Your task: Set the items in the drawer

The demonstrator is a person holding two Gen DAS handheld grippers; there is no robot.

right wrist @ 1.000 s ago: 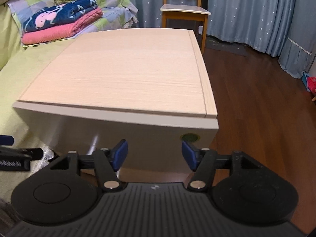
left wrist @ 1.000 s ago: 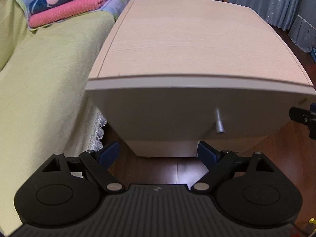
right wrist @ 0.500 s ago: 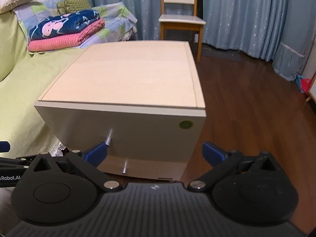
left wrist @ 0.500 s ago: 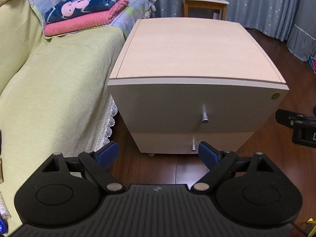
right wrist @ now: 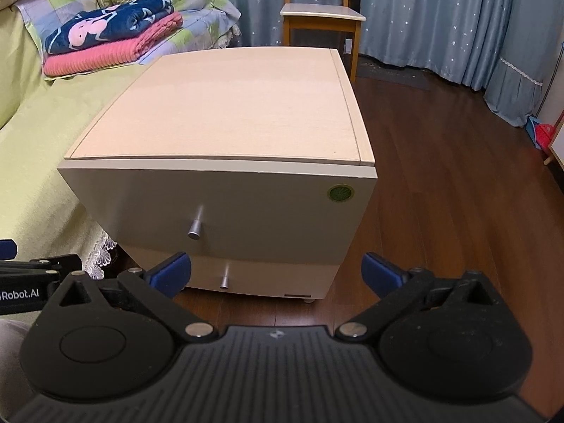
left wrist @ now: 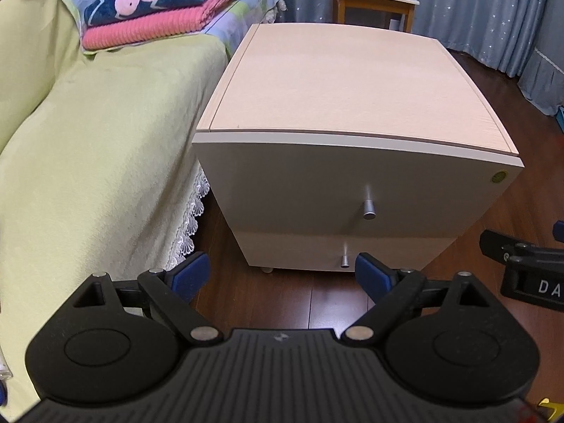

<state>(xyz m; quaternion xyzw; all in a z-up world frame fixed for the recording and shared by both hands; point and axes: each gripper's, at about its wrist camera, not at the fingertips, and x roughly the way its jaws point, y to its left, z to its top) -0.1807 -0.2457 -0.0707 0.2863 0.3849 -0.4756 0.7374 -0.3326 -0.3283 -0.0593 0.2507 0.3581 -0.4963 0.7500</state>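
Left tongs [left wrist: 282, 275] and right tongs [right wrist: 276, 273] both spread apart, empty, level and low over the floor; just ahead, cabinet with lower drawer [right wrist: 268, 278] and upper drawer [right wrist: 225, 208] shut, top bare, no items visible, so judged either finished or unstarted.

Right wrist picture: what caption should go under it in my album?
Open right gripper faces a closed two-drawer nightstand beside a green-covered bed.
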